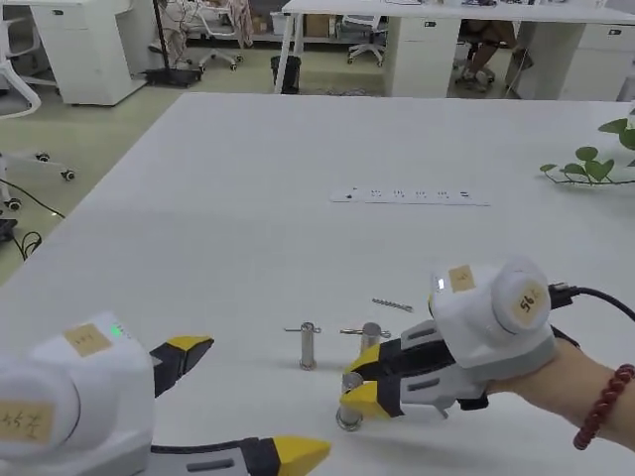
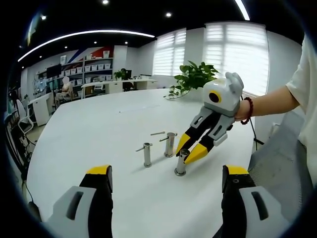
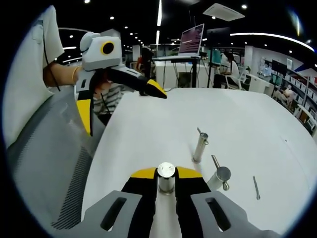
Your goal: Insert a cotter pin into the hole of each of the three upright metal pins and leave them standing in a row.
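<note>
Right claw (image 1: 353,382) clamped around nearest upright pin (image 3: 166,179), left claw (image 1: 260,398) spread, well apart

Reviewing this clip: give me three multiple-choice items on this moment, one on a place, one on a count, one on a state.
1. Where does the loose cotter pin lie? A on the table beyond the metal pins; B on the floor; C in a box.
2. How many upright metal pins carry a cotter pin? A none; B two; C three.
3. The right hand-held gripper is: A open; B shut on the nearest metal pin; C holding a cotter pin.
Key: 1A, it lies flat on the white top; 2B, the two farther pins show crossbars; 3B, its jaws clamp that pin.
</note>
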